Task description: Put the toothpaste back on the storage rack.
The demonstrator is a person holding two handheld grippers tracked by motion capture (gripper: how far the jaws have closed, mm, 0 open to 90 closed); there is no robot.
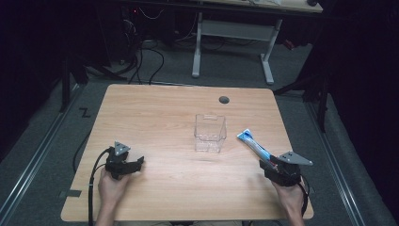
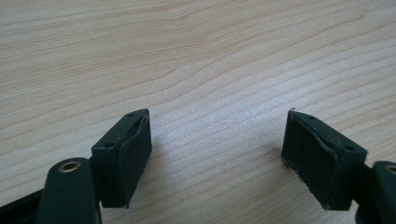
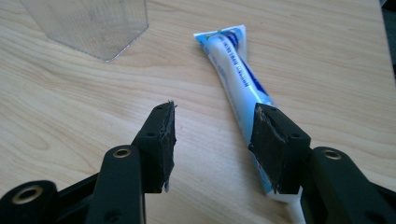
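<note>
Item 1: left gripper [image 1: 123, 161], jaws spread over bare wood, parked at seven o'clock on the light wooden desk [image 1: 160, 117].

Item 2: right gripper [image 1: 280, 170], five o'clock, jaws spread, nothing pinched; judged lining up on item 3.

Item 3: blue-and-white plastic toothpaste tube [image 3: 238, 74], flat, four o'clock, near the right edge.

Item 4: clear plastic box [image 1: 210, 133], centre, upright, open room around.

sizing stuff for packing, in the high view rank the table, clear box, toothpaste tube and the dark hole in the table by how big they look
1. table
2. clear box
3. toothpaste tube, partly hidden by the right gripper, so this place is less sure
4. hole
</note>
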